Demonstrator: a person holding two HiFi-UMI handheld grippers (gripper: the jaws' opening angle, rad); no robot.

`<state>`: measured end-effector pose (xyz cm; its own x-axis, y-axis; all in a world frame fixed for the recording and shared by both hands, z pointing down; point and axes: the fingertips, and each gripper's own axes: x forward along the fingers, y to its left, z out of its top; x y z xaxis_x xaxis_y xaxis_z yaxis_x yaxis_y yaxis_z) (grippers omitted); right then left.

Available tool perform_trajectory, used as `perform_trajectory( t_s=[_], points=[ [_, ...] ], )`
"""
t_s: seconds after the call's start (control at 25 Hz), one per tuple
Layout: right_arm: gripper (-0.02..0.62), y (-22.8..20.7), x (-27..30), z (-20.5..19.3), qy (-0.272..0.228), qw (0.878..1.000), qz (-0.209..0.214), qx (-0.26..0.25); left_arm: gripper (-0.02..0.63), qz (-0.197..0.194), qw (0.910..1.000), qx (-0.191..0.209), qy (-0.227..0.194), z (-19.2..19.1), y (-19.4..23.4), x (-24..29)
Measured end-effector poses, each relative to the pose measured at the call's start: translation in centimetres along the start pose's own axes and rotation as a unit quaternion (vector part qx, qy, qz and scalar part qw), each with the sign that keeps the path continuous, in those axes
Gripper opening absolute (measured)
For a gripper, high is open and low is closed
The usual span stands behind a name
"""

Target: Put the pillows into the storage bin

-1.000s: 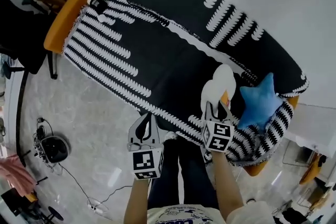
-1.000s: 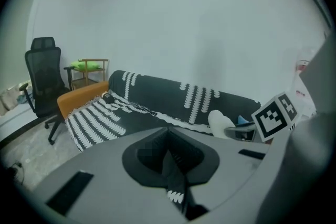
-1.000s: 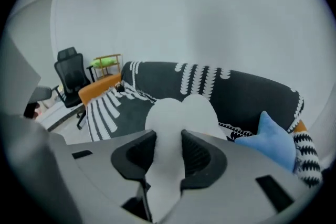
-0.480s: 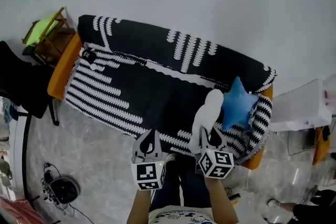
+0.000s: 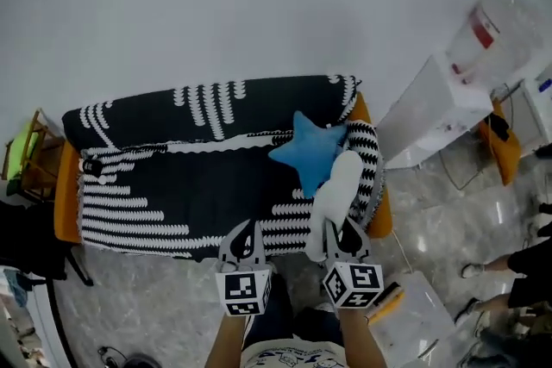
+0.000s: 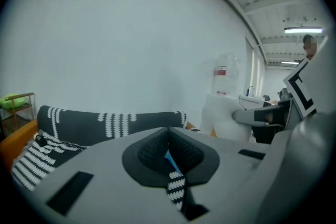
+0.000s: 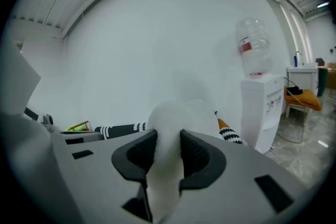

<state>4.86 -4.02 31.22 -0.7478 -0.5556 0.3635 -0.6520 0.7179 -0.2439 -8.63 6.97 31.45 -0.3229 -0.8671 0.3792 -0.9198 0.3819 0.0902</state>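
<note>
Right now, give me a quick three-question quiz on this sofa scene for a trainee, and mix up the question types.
1. True or false: the right gripper grips the white pillow.
2. Which pillow rests on the sofa? A) blue star B) red heart C) green square
3. Fill in: the left gripper has its jaws ____, with nothing held.
Key: 1 true; 2 A; 3 shut.
</note>
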Motion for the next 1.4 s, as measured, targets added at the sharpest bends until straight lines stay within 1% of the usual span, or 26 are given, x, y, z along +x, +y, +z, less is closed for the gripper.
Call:
perform_trajectory(
  t_s=[0.16,0.28,0.4,0.52,0.72,0.92,1.04,1.16,1.4],
  points=[
    [0.132,-8.9,-6.8,1.1,-0.02,0.999,-0.044,0.018,0.014,-0.057,0.998,0.027,-0.005,0.7,-10.9,1.1],
    [0.132,-15.7,-12.8,0.6,-0.03,0.995,-0.091,0.032,0.014,-0.107,0.9931,0.046,-0.007,0.5,-19.6,1.0],
    [0.132,-22.3,-19.0,-0.2,-0.04,0.988,-0.142,0.05,0.014,-0.159,0.9855,0.059,-0.004,-0.4,-28.1,0.6],
    [0.132,-28.3,-25.2,-1.8,-0.047,0.978,-0.192,0.069,0.014,-0.21,0.9745,0.079,0.002,-1.9,-36.3,-0.1],
    [0.132,-36.3,-34.9,-5.0,-0.056,0.956,-0.268,0.103,0.014,-0.289,0.9508,0.11,0.016,-4.4,-48.2,-1.5],
    [0.132,-42.0,-42.2,-8.4,-0.052,0.939,-0.316,0.128,0.014,-0.35,0.9254,0.143,0.03,-6.6,-57.7,-2.9],
    [0.132,-44.6,-45.8,-10.9,-0.05,0.926,-0.341,0.152,0.014,-0.382,0.9091,0.161,0.041,-8.3,-62.2,-3.7],
    [0.132,-46.3,-48.4,-13.6,-0.045,0.912,-0.366,0.182,0.014,-0.414,0.8896,0.185,0.059,-10.1,-65.7,-4.1],
    [0.132,-50.0,-50.8,-20.2,-0.015,0.892,-0.394,0.222,0.014,-0.455,0.8574,0.224,0.089,-14.6,-71.6,-3.0]
  ],
)
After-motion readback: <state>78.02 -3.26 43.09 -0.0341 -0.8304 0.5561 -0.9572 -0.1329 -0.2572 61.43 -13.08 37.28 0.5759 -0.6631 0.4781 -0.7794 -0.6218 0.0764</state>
